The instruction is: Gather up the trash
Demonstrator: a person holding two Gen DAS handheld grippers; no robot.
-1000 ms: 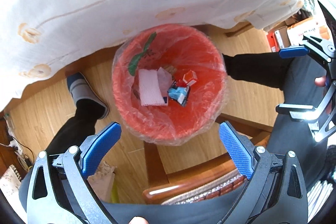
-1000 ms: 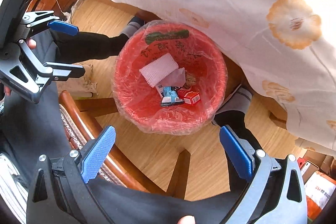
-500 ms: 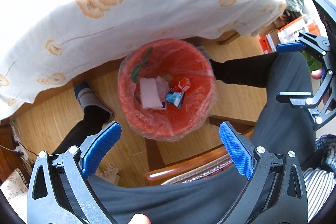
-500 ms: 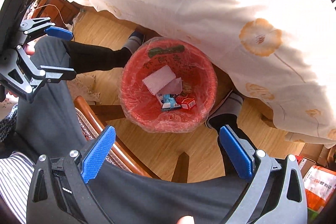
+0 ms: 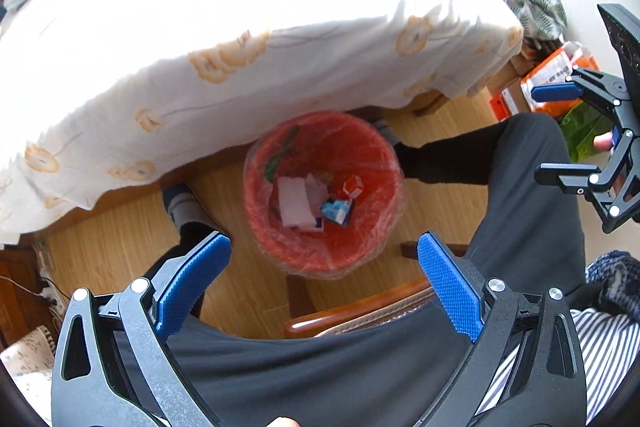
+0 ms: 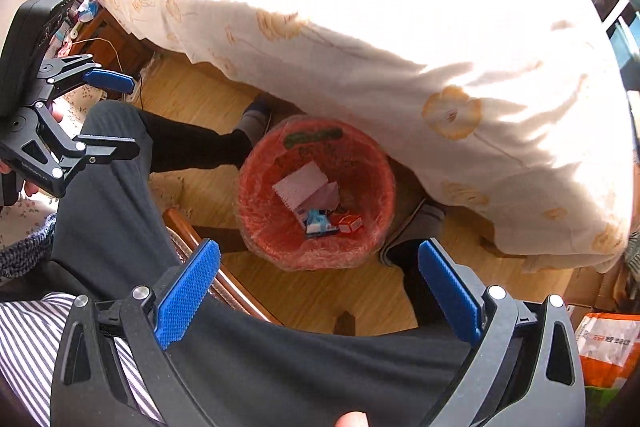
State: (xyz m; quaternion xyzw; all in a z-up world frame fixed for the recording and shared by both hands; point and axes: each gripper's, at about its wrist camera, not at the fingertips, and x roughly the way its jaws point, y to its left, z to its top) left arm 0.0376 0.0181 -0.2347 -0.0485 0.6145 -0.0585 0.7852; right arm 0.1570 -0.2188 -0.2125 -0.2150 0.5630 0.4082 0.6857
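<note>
With wrappers sitting in the red bin (image 5: 324,195), we're holding both grippers (image 5: 324,267) (image 6: 320,275) wide open, empty, above it.

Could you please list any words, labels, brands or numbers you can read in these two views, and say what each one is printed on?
No text can be read with confidence.
Orange and white bag: red print, too blurred to read.
Red bin: dark characters on the inner wall under a green mark, illegible.
Blue packet and red carton in the bin: print too small.
Left gripper body: small embossed lettering, unreadable.
</note>
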